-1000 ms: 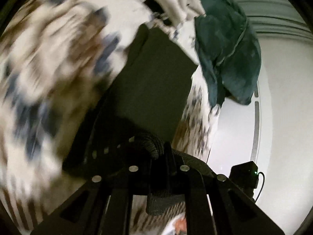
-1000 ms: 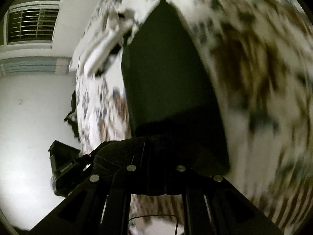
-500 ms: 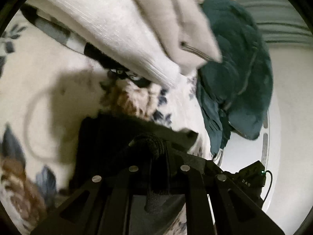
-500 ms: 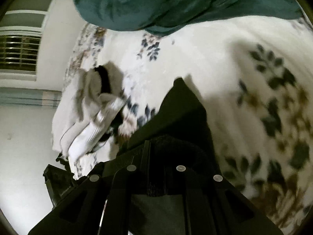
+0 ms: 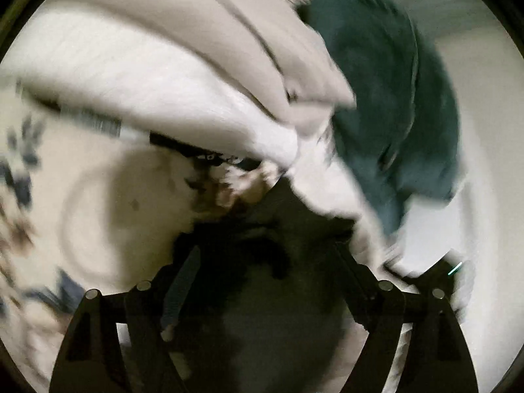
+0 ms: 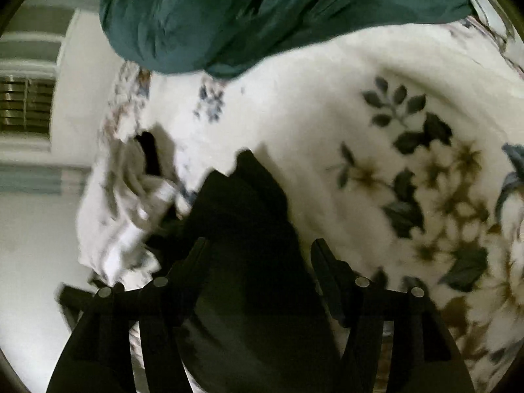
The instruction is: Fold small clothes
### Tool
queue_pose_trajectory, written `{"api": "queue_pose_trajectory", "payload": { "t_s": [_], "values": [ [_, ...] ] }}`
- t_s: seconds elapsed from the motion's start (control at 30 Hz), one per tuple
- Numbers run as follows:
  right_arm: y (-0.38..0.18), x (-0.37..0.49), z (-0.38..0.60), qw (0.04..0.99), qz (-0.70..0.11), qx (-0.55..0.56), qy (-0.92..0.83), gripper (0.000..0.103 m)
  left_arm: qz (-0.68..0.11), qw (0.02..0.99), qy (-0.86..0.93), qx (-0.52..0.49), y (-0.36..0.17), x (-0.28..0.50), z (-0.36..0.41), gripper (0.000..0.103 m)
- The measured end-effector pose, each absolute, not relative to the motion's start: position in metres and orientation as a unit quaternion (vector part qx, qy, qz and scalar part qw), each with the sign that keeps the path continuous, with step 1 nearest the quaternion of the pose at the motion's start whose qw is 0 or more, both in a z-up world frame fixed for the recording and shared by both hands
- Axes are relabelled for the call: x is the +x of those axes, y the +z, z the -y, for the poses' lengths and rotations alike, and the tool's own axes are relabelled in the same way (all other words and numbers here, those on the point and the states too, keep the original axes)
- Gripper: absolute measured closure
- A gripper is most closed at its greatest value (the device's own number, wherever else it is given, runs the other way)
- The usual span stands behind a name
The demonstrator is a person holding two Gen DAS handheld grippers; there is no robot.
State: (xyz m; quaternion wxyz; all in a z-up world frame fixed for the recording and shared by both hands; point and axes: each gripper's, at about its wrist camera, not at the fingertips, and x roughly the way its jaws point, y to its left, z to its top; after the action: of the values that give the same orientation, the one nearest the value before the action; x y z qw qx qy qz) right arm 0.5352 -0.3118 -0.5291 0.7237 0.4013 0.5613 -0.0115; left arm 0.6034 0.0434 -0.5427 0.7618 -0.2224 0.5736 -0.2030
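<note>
The small black cloth garment (image 6: 242,245) is lying on the white floral-print bedspread (image 6: 344,104), running between both pairs of tongs. The right tongs (image 6: 258,255) are standing wide around it, and the left tongs (image 5: 268,262) are gaping wide too. Nothing is pinning the fabric, so its fold is at risk of springing open, or snagging on a withdrawing finger, or sliding into the white folded clothes pile (image 5: 147,75) just beside it.
</note>
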Motion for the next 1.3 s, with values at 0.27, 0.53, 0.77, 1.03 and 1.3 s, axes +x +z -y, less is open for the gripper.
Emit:
{"api": "queue_pose_trajectory", "payload": {
  "t_s": [0.27,0.53,0.77,1.03,1.3],
  "values": [
    [-0.555,0.59,0.25,0.753,-0.64,0.151,0.036,0.038,-0.61,0.772,-0.172,-0.057,-0.572,0.61,0.006,0.023],
    [-0.559,0.655,0.274,0.78,-0.607,0.143,-0.056,0.038,-0.575,0.809,-0.054,-0.109,-0.556,0.657,-0.023,0.023],
    [-0.579,0.631,0.32,0.716,-0.635,0.29,0.03,0.038,-0.547,0.812,-0.063,-0.193,-0.52,0.583,-0.079,0.023],
    [-0.605,0.587,0.325,0.654,-0.664,0.334,0.143,0.02,-0.576,0.673,-0.144,-0.441,-0.57,0.401,-0.121,0.023],
    [-0.639,0.611,0.287,0.615,-0.693,0.323,0.194,0.012,-0.595,0.618,-0.131,-0.497,-0.642,0.366,-0.051,0.023]
  ]
}}
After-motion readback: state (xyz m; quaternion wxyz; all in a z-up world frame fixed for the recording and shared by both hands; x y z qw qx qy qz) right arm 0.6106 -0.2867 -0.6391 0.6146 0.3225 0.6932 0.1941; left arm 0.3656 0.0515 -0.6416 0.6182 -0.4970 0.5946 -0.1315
